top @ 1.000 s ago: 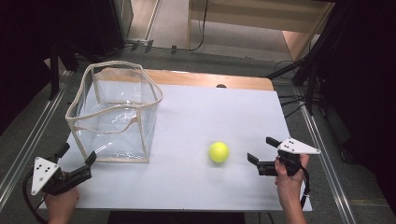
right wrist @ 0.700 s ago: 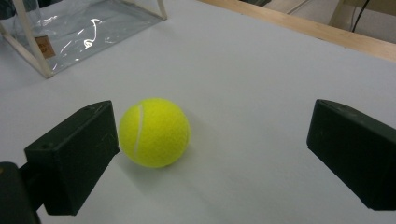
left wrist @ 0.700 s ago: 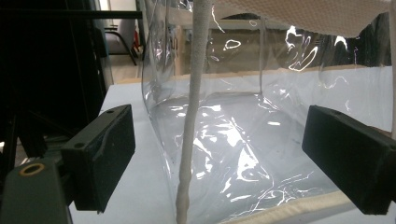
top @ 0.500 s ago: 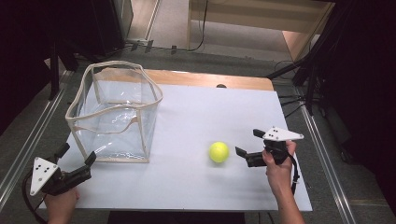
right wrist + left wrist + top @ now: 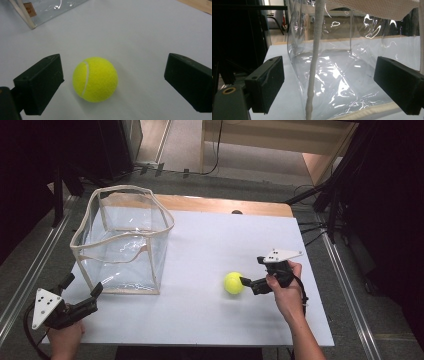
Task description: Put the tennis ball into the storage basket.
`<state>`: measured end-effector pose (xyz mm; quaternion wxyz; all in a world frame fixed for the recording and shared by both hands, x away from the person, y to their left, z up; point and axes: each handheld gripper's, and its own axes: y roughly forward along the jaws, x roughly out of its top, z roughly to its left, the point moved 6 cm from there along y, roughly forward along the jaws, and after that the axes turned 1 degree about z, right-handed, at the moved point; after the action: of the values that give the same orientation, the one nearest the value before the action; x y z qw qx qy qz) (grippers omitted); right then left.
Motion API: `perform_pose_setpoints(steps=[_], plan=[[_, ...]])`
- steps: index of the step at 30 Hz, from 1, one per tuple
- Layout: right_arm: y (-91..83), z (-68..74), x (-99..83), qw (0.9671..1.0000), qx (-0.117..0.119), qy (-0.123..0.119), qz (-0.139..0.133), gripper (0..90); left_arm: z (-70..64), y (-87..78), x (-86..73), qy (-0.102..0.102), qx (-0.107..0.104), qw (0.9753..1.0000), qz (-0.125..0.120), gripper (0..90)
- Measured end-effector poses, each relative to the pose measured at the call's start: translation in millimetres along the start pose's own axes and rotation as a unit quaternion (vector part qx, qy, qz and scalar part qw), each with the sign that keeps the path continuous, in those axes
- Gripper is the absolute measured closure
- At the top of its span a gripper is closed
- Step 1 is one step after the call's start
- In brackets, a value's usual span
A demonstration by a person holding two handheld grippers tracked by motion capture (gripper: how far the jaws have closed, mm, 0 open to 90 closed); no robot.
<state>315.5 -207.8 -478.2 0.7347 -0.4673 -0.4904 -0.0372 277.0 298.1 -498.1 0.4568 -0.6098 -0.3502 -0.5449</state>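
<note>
From above, your right gripper [image 5: 246,282] sits just beside the tennis ball [image 5: 232,283] on the white table [image 5: 200,250], while your left gripper [image 5: 82,292] rests near the clear bag [image 5: 122,242]. Along your left gripper [image 5: 327,82], wide-spread jaws frame the bag's corner seam [image 5: 313,75]. Along your right gripper [image 5: 112,82], parted jaws flank the ball [image 5: 95,79], not touching it.

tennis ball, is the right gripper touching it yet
Apart. In the right gripper view the tennis ball sits between the open jaws of the right gripper, with white table visible on both sides.
</note>
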Motion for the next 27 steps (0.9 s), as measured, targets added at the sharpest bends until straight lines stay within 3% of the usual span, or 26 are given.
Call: perform_pose_setpoints(steps=[5, 11, 16, 20, 27], plan=[[10.6, 4.7, 3.8, 0.9992, 0.021, -0.01, 0.033, 4.5, 0.1, -0.3, -0.1, -0.002, 0.0, 1.0, 0.0, 9.8], [20.8, 7.7, 5.0, 0.9975, 0.023, -0.021, 0.064, 4.5, -0.2, -0.4, -0.1, -0.001, 0.0, 1.0, 0.0, 9.8], [31.7, 9.3, 2.2, 0.9941, 0.03, -0.024, 0.102, 4.6, -0.2, -0.4, -0.1, -0.001, 0.0, 1.0, 0.0, 9.8], [38.5, 12.6, -2.1, 0.9895, 0.038, -0.025, 0.137, 4.6, -0.3, -0.5, -0.2, -0.001, 0.0, 1.0, 0.0, 9.8], [46.9, 14.0, -7.1, 0.9837, 0.043, -0.023, 0.173, 5.0, -0.2, -0.4, -0.2, -0.001, 0.001, 1.0, 0.0, 9.8]])
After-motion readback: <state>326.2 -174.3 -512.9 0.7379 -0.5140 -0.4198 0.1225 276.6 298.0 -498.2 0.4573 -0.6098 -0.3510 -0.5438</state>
